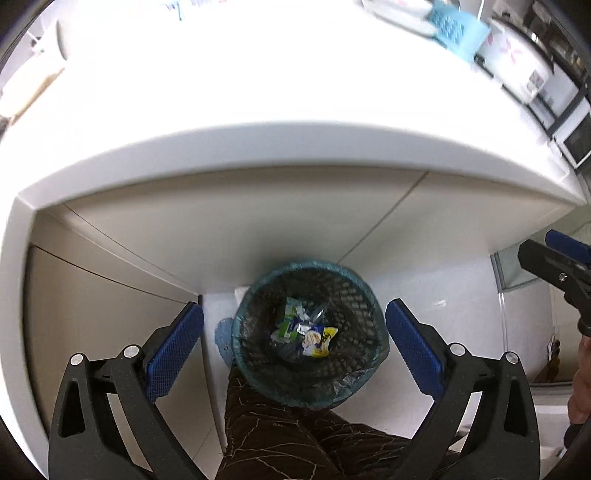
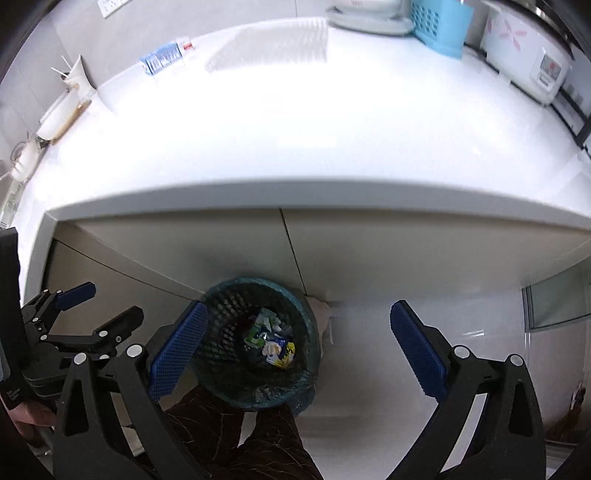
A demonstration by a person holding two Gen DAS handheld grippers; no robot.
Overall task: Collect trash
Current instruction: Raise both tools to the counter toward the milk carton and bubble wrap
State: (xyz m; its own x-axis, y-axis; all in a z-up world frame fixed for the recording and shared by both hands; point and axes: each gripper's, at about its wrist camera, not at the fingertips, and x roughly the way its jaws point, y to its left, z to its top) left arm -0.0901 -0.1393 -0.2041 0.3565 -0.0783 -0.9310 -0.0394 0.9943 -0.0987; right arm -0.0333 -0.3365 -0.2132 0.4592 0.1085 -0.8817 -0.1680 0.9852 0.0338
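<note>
Hanging above the floor, the left hand-held gripper (image 1: 294, 330) has its blue pads spread wide and holds nothing. The right hand-held gripper (image 2: 298, 338) is also wide open, with nothing between its pads. Below both stands a black mesh trash basket (image 1: 354, 295) with a bluish liner, on the floor just in front of the white bench (image 1: 295, 144). Inside the basket lie crumpled wrappers (image 1: 304, 328), green, white and yellow. A leg in dark patterned trousers (image 1: 288, 435) is beside the basket. On the bench, at the far side, stands a light blue basket (image 2: 441, 26).
</note>
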